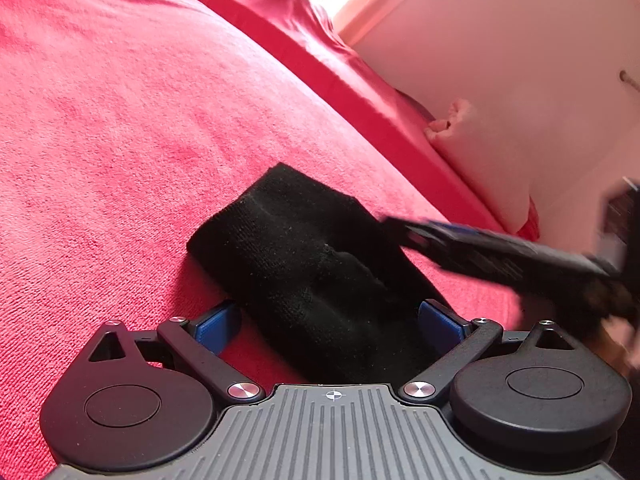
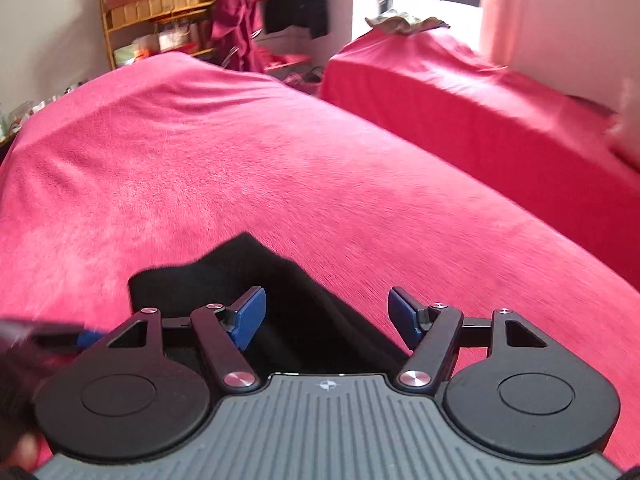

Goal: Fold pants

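Observation:
The black pants (image 1: 312,264) lie as a small folded bundle on the red blanket (image 1: 120,140). My left gripper (image 1: 332,322) is open, its blue pads on either side of the bundle's near end, not closed on it. The right gripper's fingers (image 1: 480,252) reach in blurred from the right to the bundle's far right edge. In the right wrist view the pants (image 2: 280,280) lie under my open right gripper (image 2: 326,316), left pad over the cloth, right pad over the blanket (image 2: 240,140). The left gripper (image 2: 60,338) shows blurred at the left edge.
A second red-covered surface (image 2: 480,112) stands to the right across a gap, with a crumpled cloth (image 2: 404,22) on its far end. A pale wall or curtain (image 1: 520,60) is at the right. A wooden shelf (image 2: 152,20) and hanging clothes stand at the back.

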Tool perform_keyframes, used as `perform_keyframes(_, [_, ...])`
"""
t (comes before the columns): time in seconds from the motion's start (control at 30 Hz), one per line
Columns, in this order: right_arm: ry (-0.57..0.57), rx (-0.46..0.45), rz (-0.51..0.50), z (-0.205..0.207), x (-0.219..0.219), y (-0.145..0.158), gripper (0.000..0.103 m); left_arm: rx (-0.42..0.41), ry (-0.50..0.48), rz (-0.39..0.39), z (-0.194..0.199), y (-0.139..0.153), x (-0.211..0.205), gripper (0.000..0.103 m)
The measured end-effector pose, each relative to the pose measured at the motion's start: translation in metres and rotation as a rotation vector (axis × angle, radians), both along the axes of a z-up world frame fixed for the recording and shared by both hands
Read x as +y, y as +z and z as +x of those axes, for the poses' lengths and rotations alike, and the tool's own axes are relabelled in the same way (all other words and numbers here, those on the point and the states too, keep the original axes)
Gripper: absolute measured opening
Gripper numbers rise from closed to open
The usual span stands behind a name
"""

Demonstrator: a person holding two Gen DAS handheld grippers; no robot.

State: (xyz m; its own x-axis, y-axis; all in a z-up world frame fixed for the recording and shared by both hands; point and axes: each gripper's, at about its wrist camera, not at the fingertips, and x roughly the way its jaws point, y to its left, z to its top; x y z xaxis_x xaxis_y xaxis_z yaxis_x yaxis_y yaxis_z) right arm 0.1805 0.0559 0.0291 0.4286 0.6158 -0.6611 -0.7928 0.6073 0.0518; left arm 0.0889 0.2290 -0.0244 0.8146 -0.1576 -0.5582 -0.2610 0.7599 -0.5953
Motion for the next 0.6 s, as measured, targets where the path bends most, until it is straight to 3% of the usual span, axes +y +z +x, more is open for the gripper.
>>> perform_keyframes(0.27, [0.097, 0.203, 0.049, 0.045, 0.042, -0.034, 0.072, -0.004, -0.004, 0.039, 0.000, -0.001, -0.005, 0.103])
perform_keyframes(0.3, [0.100, 0.188, 0.058, 0.043, 0.041, -0.035, 0.067, -0.005, -0.004, 0.044, 0.000, -0.001, -0.006, 0.103])
perform_keyframes(0.33, [0.123, 0.183, 0.069, 0.040, 0.038, -0.032, 0.033, -0.004, -0.004, 0.048, 0.001, -0.001, -0.006, 0.103])
perform_keyframes(0.37, [0.149, 0.209, 0.092, 0.038, 0.034, -0.031, 0.026, -0.003, -0.004, 0.051, 0.001, -0.001, -0.007, 0.103])
perform_keyframes(0.43, [0.136, 0.197, 0.110, 0.032, 0.026, -0.026, 0.020, -0.003, -0.003, 0.057, 0.000, 0.001, -0.009, 0.103])
perform_keyframes(0.6, [0.121, 0.168, 0.183, 0.021, 0.003, 0.000, 0.019, -0.011, 0.001, 0.048, 0.000, 0.001, -0.010, 0.103])
